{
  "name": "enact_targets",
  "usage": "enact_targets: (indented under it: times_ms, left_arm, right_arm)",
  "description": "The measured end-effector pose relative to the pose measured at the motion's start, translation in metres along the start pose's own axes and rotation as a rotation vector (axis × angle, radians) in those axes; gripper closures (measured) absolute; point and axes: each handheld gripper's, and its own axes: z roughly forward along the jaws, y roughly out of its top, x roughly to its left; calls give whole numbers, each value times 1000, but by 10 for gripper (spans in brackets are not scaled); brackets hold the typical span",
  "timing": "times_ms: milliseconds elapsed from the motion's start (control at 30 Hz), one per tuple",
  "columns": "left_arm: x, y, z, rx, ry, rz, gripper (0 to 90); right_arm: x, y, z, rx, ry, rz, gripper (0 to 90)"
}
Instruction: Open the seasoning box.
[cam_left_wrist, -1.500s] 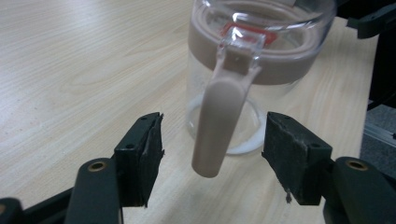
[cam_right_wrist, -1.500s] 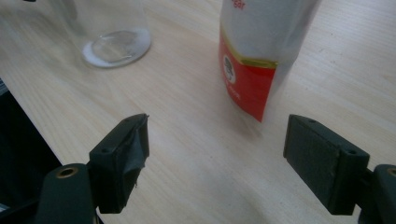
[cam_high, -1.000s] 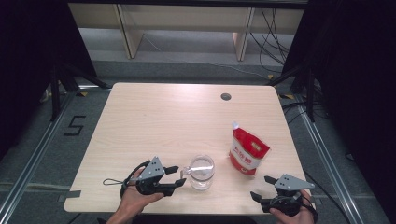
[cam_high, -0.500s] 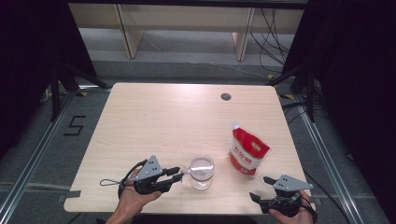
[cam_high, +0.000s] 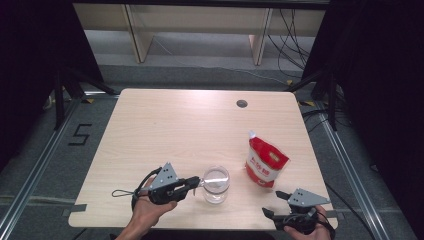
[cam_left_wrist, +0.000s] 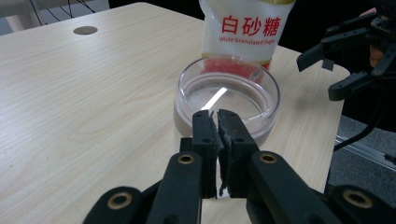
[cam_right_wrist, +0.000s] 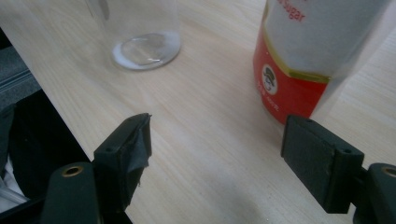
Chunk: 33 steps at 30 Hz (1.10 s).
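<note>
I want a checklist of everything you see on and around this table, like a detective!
Surface: pale wooden table, with a round hole near the far edge.
Job's things: clear glass jar, upright; red-and-white sugar bag, standing beside it.
Clutter: nothing seen.
Grippers: left gripper shut on the jar's near rim, jaws just closed; right gripper open, nothing between its jaws, pointing at the bag.
Cables: a black loop trails from the left gripper.
Surroundings: grey floor, dark curtains.
</note>
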Motion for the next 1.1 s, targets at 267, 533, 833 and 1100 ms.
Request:
enact_targets:
  times_ms: [267, 533, 833, 1100]
  left_arm:
    - [1, 6, 1, -12, 9, 11, 861]
    - [2, 1, 4, 1, 30, 17, 873]
    - [1, 0, 4, -8, 38, 13, 876]
    - [1, 0, 4, -9, 39, 25, 879]
  right_arm:
    - [3, 1, 3, 2, 12, -15, 264]
    - [6, 4, 5, -7, 15, -24, 312]
    - [15, 13, 11, -77, 58, -4, 464]
    - [26, 22, 14, -116, 68, -6, 598]
